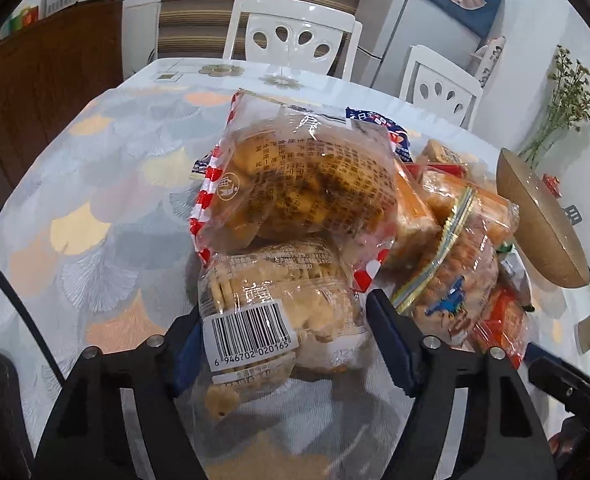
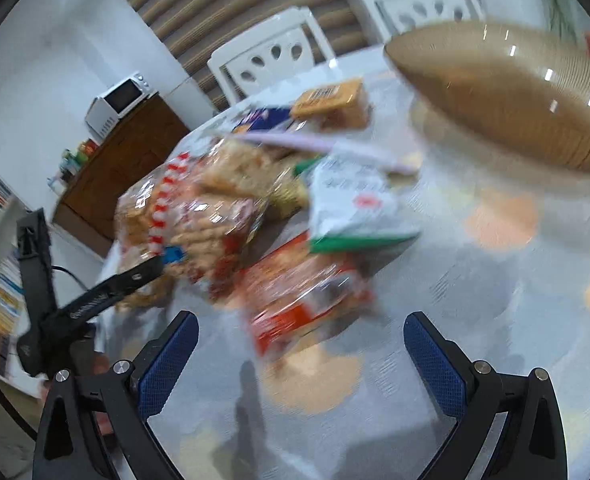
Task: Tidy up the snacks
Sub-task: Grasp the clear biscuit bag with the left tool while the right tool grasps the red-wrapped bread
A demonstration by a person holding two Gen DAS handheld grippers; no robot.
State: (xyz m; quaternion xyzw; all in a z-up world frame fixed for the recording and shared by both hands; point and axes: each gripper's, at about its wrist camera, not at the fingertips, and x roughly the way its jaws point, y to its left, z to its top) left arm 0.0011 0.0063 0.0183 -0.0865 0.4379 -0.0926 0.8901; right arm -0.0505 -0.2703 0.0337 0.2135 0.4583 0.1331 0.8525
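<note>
Between my left gripper's [image 1: 285, 344] pads, I am clamping the clear barcoded biscuit packet [image 1: 271, 312] — right gripper [image 2: 301, 354] gaping wide, nearer the tan ribbed bowl [image 2: 507, 96].

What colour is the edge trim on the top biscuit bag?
Red and white checks on the top biscuit bag; clearest in the left wrist view.

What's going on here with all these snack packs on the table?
A person is sorting a pile of snacks using two handheld grippers. The left gripper has its jaws around a clear biscuit pack with a barcode at the near edge of the pile. The right gripper is open and empty, above the tablecloth near an orange packet. A tan bowl waits beside the pile.
</note>
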